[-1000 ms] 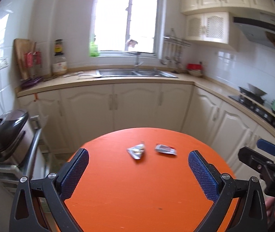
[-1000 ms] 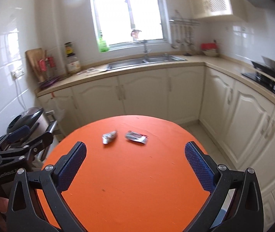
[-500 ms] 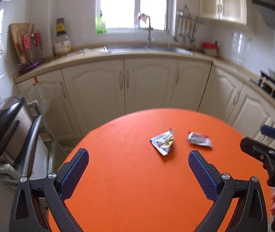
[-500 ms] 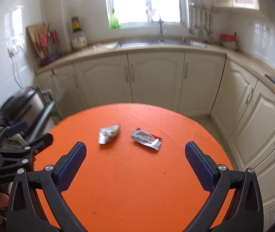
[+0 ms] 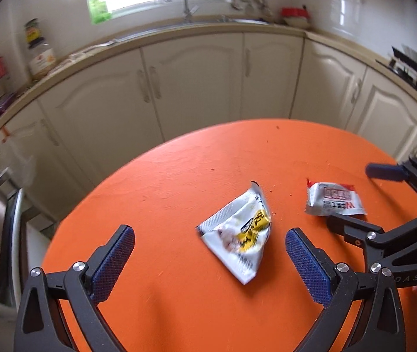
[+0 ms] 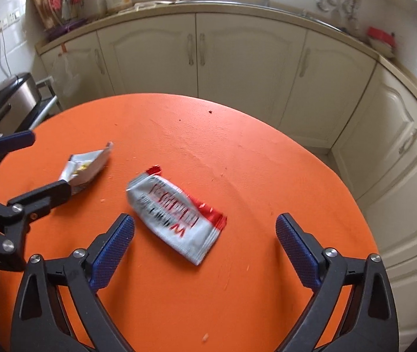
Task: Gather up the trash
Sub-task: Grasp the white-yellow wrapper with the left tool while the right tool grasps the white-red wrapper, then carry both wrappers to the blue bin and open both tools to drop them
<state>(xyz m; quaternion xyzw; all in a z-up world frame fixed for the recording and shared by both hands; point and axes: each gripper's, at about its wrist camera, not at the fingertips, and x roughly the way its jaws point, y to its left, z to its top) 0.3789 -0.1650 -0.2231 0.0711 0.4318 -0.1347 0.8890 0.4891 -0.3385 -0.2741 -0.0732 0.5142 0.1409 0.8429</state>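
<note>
Both grippers have dropped toward the orange table (image 5: pixel 155 176): the left gripper (image 5: pixel 209 259), wide open and empty, frames the yellow-printed wrapper (image 5: pixel 239 234); the right gripper (image 6: pixel 205 246), jaws starting to close, has the red-and-white wrapper (image 6: pixel 176 215) unpinched between them. Pickup looks imminent.

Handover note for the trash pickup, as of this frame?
Left gripper: open, over the yellow wrapper, not touching it.
Right gripper: jaws closing but wide, red wrapper between them, not gripped.
Both wrappers lie flat on the orange table, side by side and apart.
Done: nothing collected.
Left: grip each wrapper and bin it. No bin in view.
</note>
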